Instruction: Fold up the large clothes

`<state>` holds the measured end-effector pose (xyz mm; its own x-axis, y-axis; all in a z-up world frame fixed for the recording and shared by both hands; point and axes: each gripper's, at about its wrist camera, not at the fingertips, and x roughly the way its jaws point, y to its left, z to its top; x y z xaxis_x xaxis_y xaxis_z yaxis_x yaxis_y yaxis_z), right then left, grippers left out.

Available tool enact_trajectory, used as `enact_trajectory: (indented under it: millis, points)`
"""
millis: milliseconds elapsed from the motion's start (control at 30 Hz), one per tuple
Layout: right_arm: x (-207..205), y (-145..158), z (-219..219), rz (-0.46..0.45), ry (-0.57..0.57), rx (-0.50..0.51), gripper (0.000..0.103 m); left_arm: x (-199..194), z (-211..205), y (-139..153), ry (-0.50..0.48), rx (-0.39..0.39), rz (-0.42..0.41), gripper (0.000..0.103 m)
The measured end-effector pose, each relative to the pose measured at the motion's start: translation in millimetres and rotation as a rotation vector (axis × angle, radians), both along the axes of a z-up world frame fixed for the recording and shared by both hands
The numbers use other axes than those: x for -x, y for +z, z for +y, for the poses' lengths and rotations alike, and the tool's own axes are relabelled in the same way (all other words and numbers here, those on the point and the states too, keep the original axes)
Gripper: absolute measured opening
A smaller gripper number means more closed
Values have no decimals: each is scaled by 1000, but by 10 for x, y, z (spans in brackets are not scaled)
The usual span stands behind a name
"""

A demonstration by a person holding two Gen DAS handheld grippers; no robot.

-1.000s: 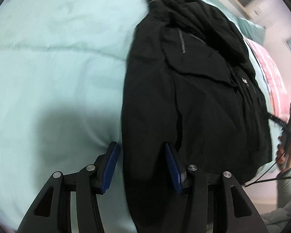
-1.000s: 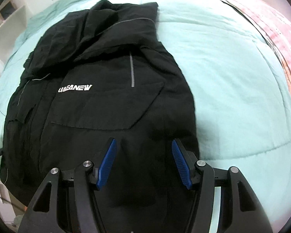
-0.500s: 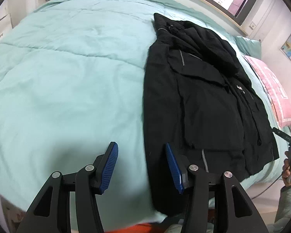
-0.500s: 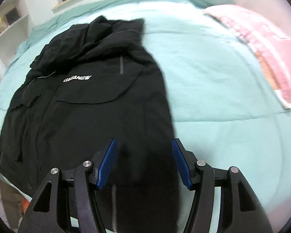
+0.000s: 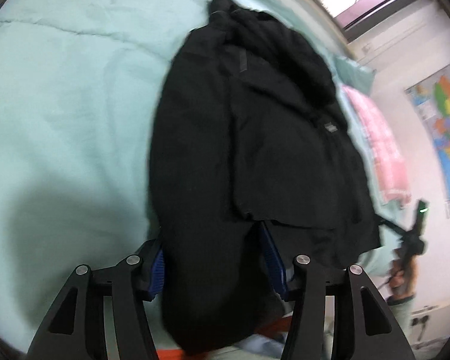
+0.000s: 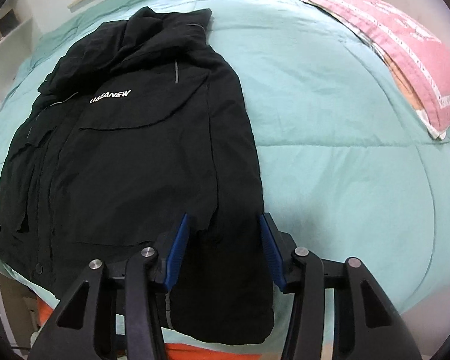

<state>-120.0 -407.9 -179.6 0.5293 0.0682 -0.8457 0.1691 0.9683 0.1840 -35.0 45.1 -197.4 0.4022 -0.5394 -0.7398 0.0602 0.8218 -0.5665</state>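
We see a black hooded jacket [image 6: 129, 156] lying front-up and flat on the bed, hood bunched at the far end, sleeves laid along the body. White chest lettering [image 6: 110, 96] and a grey reflective strip show; the hem reaches the near bed edge.

Moved in over the near sleeve edge of the black jacket [image 5: 255, 150] with the left gripper [image 5: 216, 258] (view blurred), cloth now between its spread blue pads | brought the right gripper [image 6: 225, 246] back near the jacket's [image 6: 129, 150] right hem, jaws wide, straddling the sleeve end | pink pillow [image 6: 405, 48] now far right.
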Motion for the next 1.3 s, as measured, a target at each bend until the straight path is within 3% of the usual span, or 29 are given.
enact_trajectory:
  millis: [67,133,233,267,367,467,500,667,700,733,767,867,933,1000,1167,1300]
  points:
    - [64,23,-44,-6,-4,-21,52,74,-95,214,-45,16,-65,49]
    - [106,24,-73,-11,-8,-41,52,162,-182,453,-101,95,-135,49]
    - [124,-37,-75,-1,-9,-89,52,66,-323,516,-127,160,-121,49]
    - [120,-51,-60,1,-9,-88,52,25,-364,478,-131,142,-109,51]
    - [115,-73,1,20,-12,-39,52,-124,-472,189,-107,-16,-4,51]
    - [162,-93,-49,37,-22,-29,52,-109,-477,61,-106,-22,17,51]
    - [180,-108,-90,44,-27,-35,57,-96,-449,65,-99,-23,8,51]
    - [257,-254,-287,65,-12,-222,61,-78,-469,68,-94,-26,-18,48]
    - [256,-268,-272,64,1,-257,56,-67,-471,95,-97,-34,-31,43]
    - [251,-260,-232,61,14,-271,49,-48,-499,134,-105,-49,-54,27]
    - [247,-201,-155,51,31,-242,36,-21,-518,200,-106,-70,-84,25]
    - [290,60,-35,-23,77,-235,29,-2,-479,469,-96,-12,-167,22]
    - [316,226,-24,-76,111,-287,29,-45,-425,576,-89,25,-187,22]
    - [281,227,-26,-72,117,-308,29,-105,-400,599,-86,40,-191,23]
    - [198,-124,1,34,110,-329,37,-138,-435,422,-97,17,-143,23]
    - [173,-411,45,93,112,-417,48,-113,-415,236,-97,-5,-100,24]
